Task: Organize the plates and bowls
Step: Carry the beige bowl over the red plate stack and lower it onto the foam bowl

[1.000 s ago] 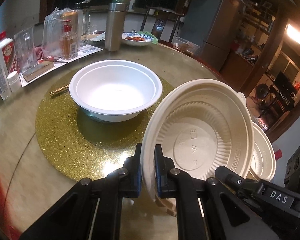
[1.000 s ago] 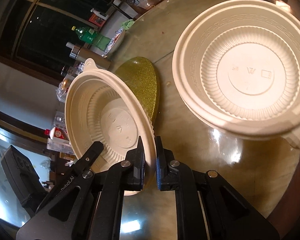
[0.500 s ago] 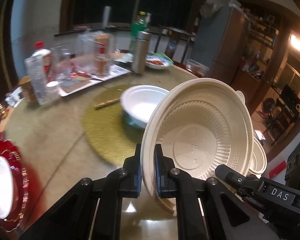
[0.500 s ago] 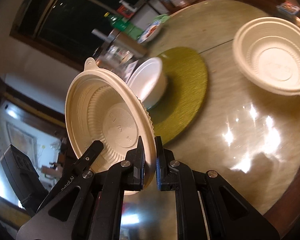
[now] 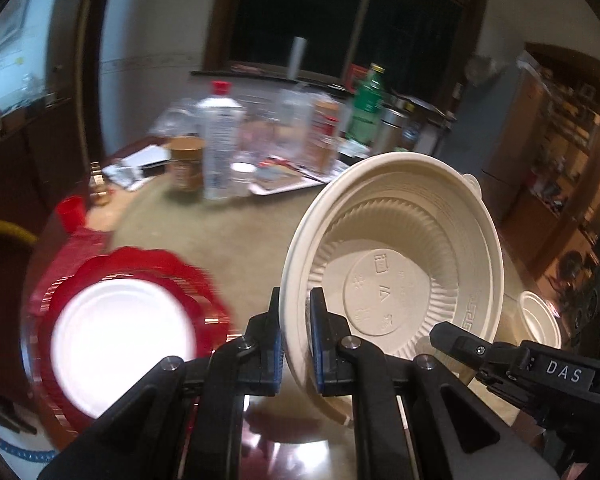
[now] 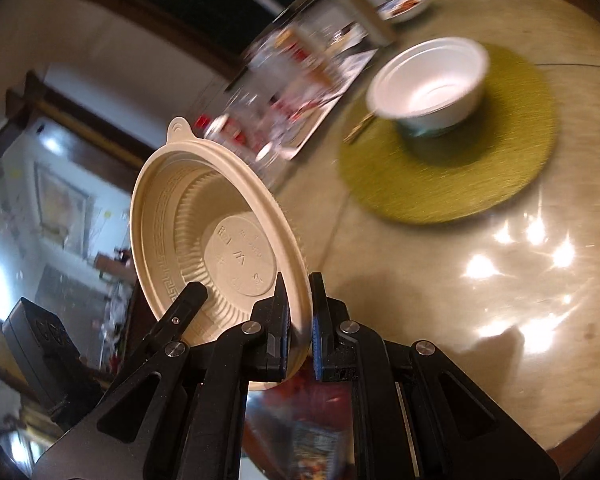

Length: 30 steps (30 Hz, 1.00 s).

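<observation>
Round table (image 6: 520, 280) carries gold mat (image 6: 480, 168) with white bowl (image 6: 432, 80). Cream bowl (image 5: 400, 280), held tilted above table: left gripper (image 5: 296, 344) and right gripper (image 6: 300, 320) both clamped on its rim

Cream bowl (image 5: 396, 264) carried away from white bowl (image 6: 430, 82); red plate (image 5: 120, 332) now beside it.

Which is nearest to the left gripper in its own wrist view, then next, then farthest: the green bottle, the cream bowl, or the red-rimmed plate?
1. Cream bowl: clamped in the left gripper.
2. Red-rimmed plate: lower left, on the table.
3. Green bottle: far across the table, among the clutter.
</observation>
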Available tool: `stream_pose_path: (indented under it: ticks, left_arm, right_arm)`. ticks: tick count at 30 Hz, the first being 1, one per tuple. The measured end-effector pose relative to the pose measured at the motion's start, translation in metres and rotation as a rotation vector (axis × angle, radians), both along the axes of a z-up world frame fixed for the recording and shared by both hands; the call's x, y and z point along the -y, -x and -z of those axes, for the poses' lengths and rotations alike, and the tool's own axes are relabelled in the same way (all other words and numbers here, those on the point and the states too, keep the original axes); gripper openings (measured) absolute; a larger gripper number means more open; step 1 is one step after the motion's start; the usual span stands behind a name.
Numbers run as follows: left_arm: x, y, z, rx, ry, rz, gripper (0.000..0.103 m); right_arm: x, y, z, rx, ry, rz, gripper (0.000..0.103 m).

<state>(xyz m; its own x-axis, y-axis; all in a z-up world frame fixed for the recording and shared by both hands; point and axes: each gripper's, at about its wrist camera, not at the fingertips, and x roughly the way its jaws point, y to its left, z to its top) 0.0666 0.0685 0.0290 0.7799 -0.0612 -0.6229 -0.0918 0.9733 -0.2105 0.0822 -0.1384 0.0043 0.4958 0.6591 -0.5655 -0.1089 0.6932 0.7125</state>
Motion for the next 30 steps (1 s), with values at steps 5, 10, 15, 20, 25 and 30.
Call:
stream_pose_path:
  ticks: [5,10,15,20,25,30]
  left_arm:
    - [-0.049,0.02,0.003,0.005,0.001,-0.094,0.01]
    - [-0.088,0.034,0.01,-0.001,0.013,-0.178,0.01]
    - [-0.11,0.043,0.018,-0.015,0.03,-0.228,0.01]
    - [-0.125,0.051,0.026,-0.03,0.041,-0.253,0.01]
    - [-0.133,0.054,0.033,-0.052,0.047,-0.259,0.011]
    - [-0.136,0.054,0.039,-0.071,0.05,-0.263,0.011]
  right_arm:
    - [-0.06,-0.001,0.002,-0.002,0.016,-0.111,0.009]
    - [-0.104,0.001,0.007,-0.011,0.039,-0.185,0.009]
    - [-0.137,-0.003,0.012,-0.024,0.063,-0.234,0.009]
    - [-0.157,-0.002,0.015,-0.041,0.089,-0.264,0.009]
    - [-0.164,-0.004,0.021,-0.055,0.117,-0.277,0.009]
    - [-0.169,-0.004,0.025,-0.06,0.149,-0.291,0.009]
